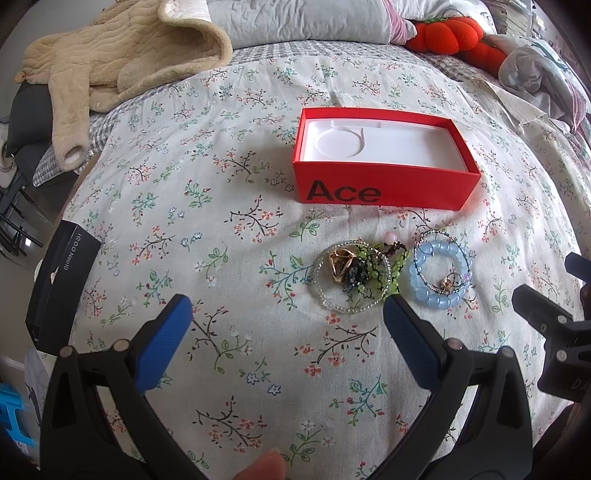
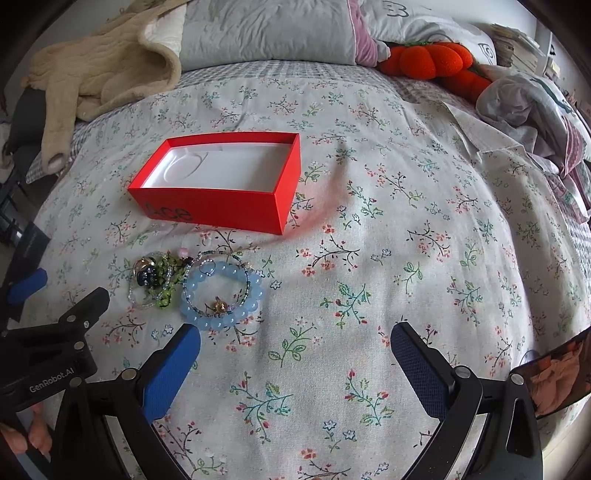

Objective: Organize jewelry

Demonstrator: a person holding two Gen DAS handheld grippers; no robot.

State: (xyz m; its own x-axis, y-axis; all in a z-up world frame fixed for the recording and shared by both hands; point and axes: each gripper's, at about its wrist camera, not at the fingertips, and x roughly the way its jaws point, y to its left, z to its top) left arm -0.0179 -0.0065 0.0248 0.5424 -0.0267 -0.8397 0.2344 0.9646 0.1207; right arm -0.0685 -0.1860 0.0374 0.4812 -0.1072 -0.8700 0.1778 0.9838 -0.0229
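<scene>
An open red "Ace" box (image 1: pixel 384 188) with a white insert lies on the floral bedspread; it also shows in the right wrist view (image 2: pixel 221 206). In front of it lies a jewelry pile: a clear bead bracelet (image 1: pixel 351 304) around a gold ring (image 1: pixel 340 262), a dark piece and a green bead piece (image 1: pixel 397 264), and a light blue bead bracelet (image 1: pixel 439 299) (image 2: pixel 221 321) with a thin bead strand and a small gold ring (image 2: pixel 218 305). My left gripper (image 1: pixel 286 308) is open just short of the pile. My right gripper (image 2: pixel 295 338) is open and empty, right of the blue bracelet.
A black phone box (image 1: pixel 61 291) sits at the bed's left edge. A beige fleece garment (image 1: pixel 110 62), grey pillows (image 2: pixel 266 33), orange plush toys (image 2: pixel 432 61) and crumpled clothes (image 2: pixel 528 107) lie at the back. The right gripper's body shows at the left view's right edge (image 1: pixel 554 332).
</scene>
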